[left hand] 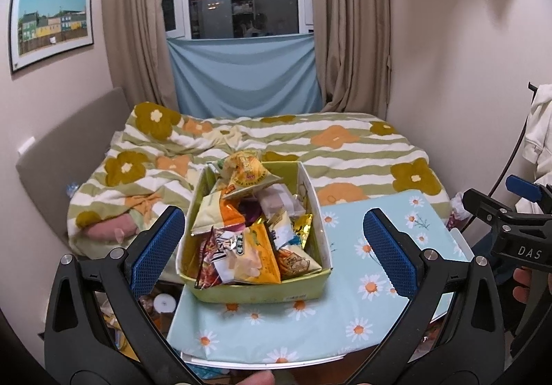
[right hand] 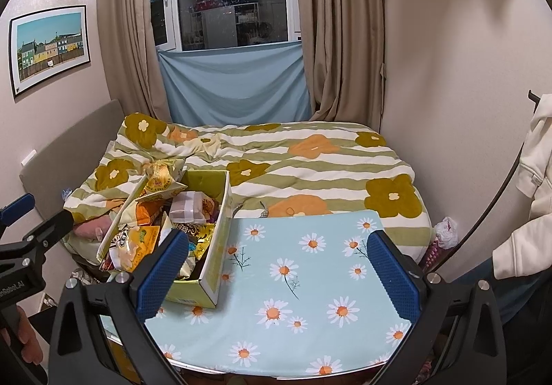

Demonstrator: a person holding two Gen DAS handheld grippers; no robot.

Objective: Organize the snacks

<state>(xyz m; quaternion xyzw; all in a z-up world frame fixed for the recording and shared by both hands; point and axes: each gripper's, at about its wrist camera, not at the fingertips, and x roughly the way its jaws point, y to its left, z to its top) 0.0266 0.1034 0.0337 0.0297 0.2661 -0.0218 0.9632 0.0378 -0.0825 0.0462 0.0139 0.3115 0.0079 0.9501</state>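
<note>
A yellow-green cardboard box (left hand: 312, 286) stands on the left part of a small table covered in a light-blue daisy cloth (left hand: 365, 312). It is heaped with snack packets (left hand: 248, 233): orange, yellow, red and gold bags. A yellow packet (left hand: 246, 173) sits on top at the far end. My left gripper (left hand: 274, 247) is open and empty, its blue pads either side of the box, above it. My right gripper (right hand: 277, 267) is open and empty over the bare cloth (right hand: 303, 281), right of the box (right hand: 214, 267). Each gripper shows at the edge of the other's view.
A bed with a green-striped flower duvet (left hand: 310, 150) lies right behind the table. Curtains and a window stand beyond it. A white garment (right hand: 538, 178) hangs at the right wall. Clutter lies on the floor left of the table (left hand: 162, 305).
</note>
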